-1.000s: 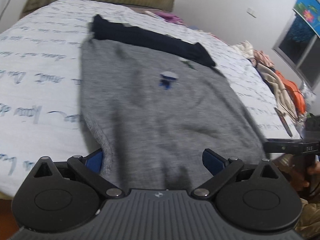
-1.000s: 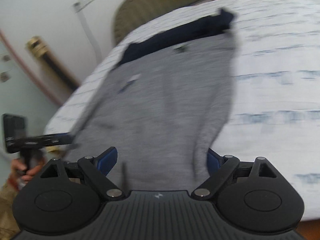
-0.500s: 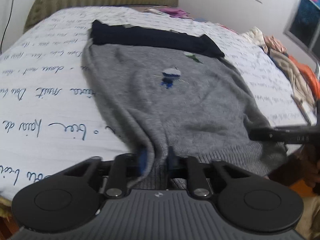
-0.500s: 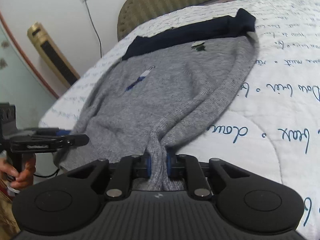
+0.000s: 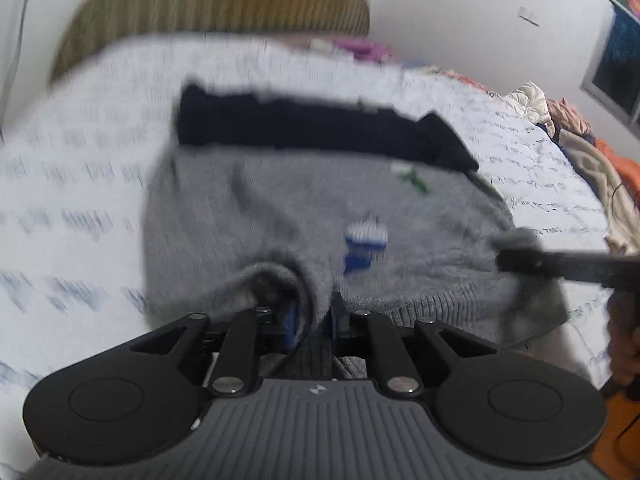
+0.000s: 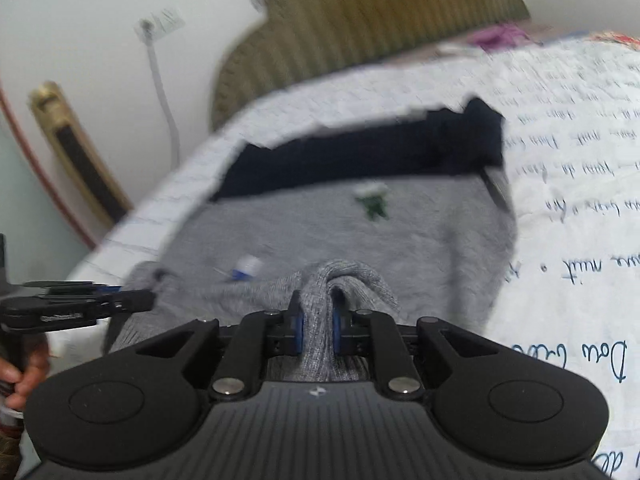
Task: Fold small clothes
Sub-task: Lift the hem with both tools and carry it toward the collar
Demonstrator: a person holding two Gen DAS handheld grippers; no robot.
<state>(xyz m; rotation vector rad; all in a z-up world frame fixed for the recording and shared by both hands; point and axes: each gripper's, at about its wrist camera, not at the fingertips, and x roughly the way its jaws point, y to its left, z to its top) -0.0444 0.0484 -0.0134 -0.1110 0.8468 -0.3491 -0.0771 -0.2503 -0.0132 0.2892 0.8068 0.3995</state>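
Note:
A grey knit sweater point(image 5: 248, 208) with a dark navy band point(image 5: 304, 128) at its far end lies on the bed; it also shows in the right wrist view point(image 6: 420, 232). My left gripper point(image 5: 312, 320) is shut on the sweater's near left hem corner, which bunches up between the fingers. My right gripper point(image 6: 316, 328) is shut on the near right hem corner, also bunched. Both corners are lifted and carried over the sweater's body toward the navy band. Each gripper shows in the other's view: the right one point(image 5: 560, 264), the left one point(image 6: 80, 304).
The bed point(image 5: 72, 208) has a white quilt with blue script. An olive headboard point(image 5: 216, 12) stands at the far end. A pile of clothes point(image 5: 592, 152) lies at the bed's right edge. A wall cable point(image 6: 160, 80) hangs at the left.
Both grippers went from open to shut on the hem corners. They have since lifted the hem and moved it forward over the sweater toward the navy band.

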